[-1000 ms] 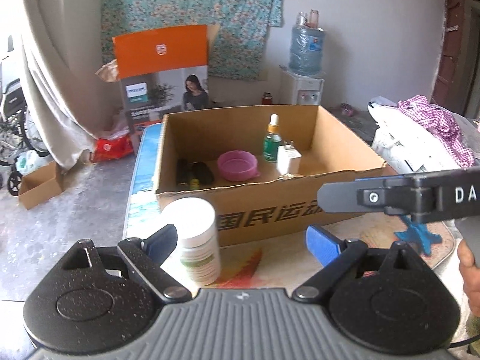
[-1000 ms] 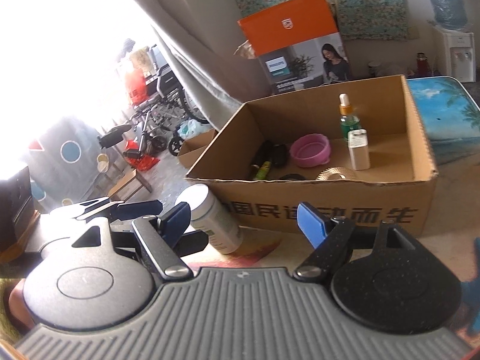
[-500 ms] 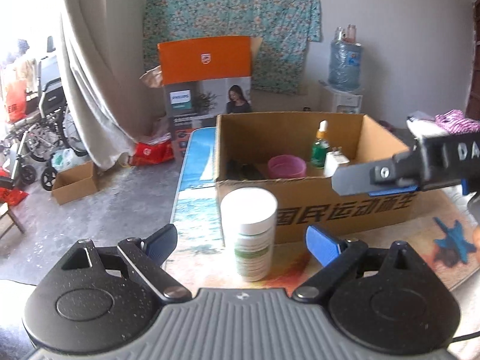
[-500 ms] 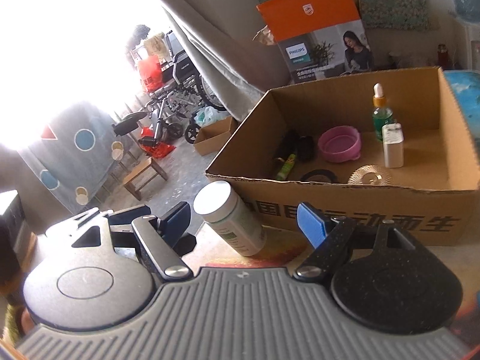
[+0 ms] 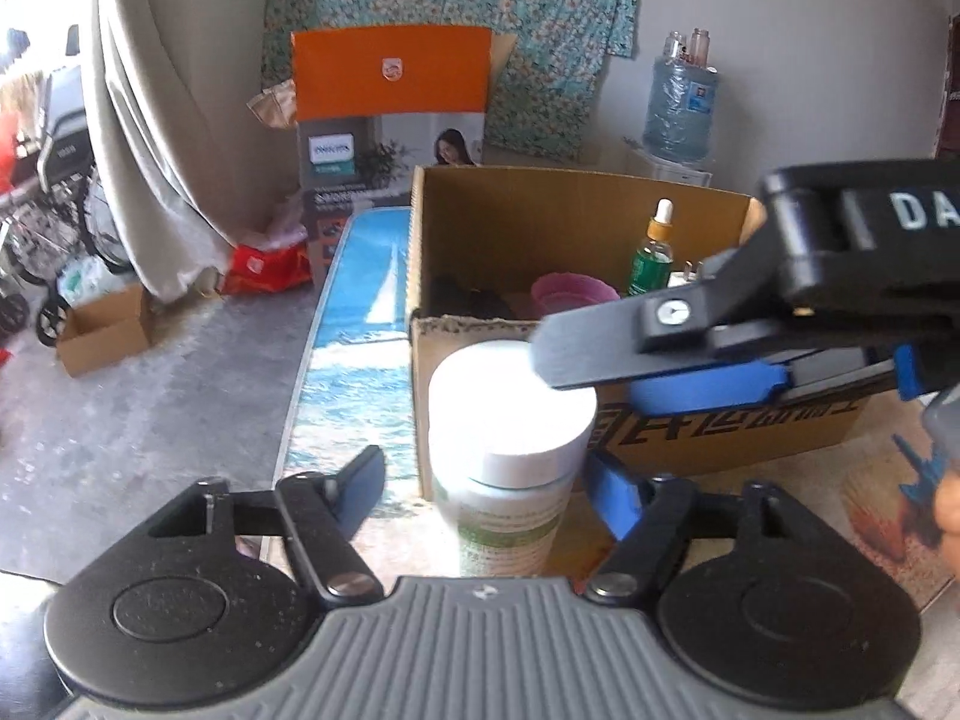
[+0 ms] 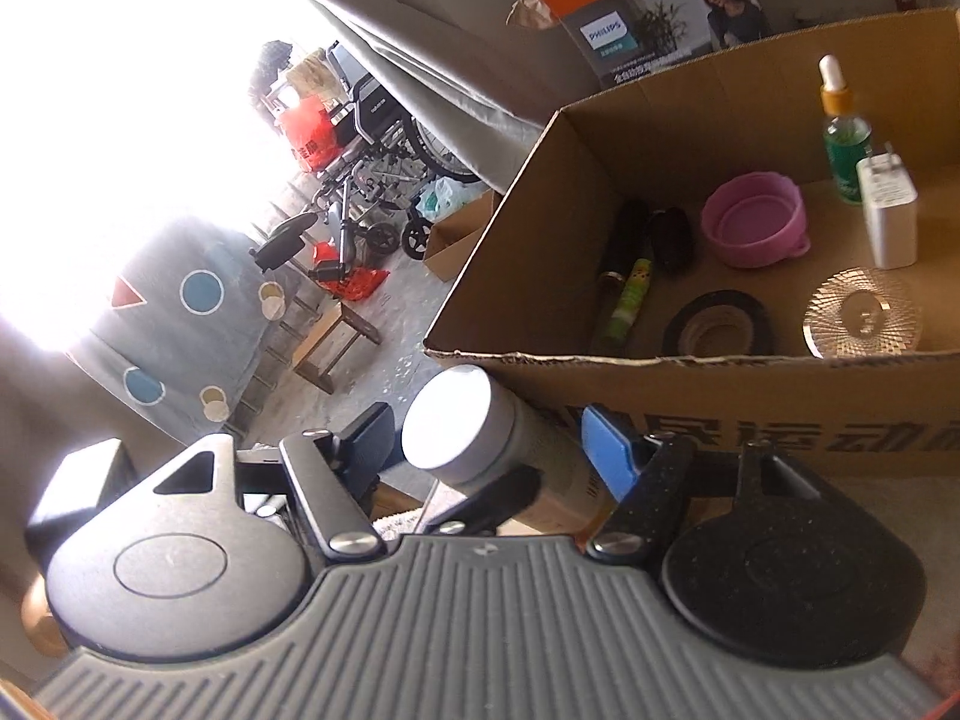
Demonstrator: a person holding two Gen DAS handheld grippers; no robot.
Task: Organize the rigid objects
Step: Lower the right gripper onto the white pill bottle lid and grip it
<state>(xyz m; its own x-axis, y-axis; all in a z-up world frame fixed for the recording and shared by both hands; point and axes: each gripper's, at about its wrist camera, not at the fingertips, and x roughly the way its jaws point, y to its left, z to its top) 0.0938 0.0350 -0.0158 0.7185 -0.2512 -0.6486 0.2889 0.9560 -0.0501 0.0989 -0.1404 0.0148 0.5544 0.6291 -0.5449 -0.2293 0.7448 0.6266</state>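
Observation:
A white-capped bottle (image 5: 510, 450) with a green label stands on the table just in front of an open cardboard box (image 5: 720, 426). My left gripper (image 5: 486, 486) is open, its fingers on either side of the bottle without touching. My right gripper (image 6: 489, 450) is open around the same bottle (image 6: 480, 444); in the left wrist view it (image 5: 630, 360) reaches in from the right at cap height. The box (image 6: 660, 372) holds a green dropper bottle (image 6: 846, 138), pink bowl (image 6: 753, 219), white charger (image 6: 888, 210), tape roll (image 6: 717, 324) and round metal disc (image 6: 864, 321).
An orange Philips carton (image 5: 390, 120) stands behind the box. A water dispenser (image 5: 678, 102) is at the back right. A curtain (image 5: 150, 150), wheelchair (image 6: 372, 180) and small cardboard box (image 5: 105, 330) are on the floor at left. The table's left edge (image 5: 300, 396) is near the bottle.
Both grippers have moved in closer to the bottle, which now sits between each pair of fingers. The right gripper has come across in front of the box.

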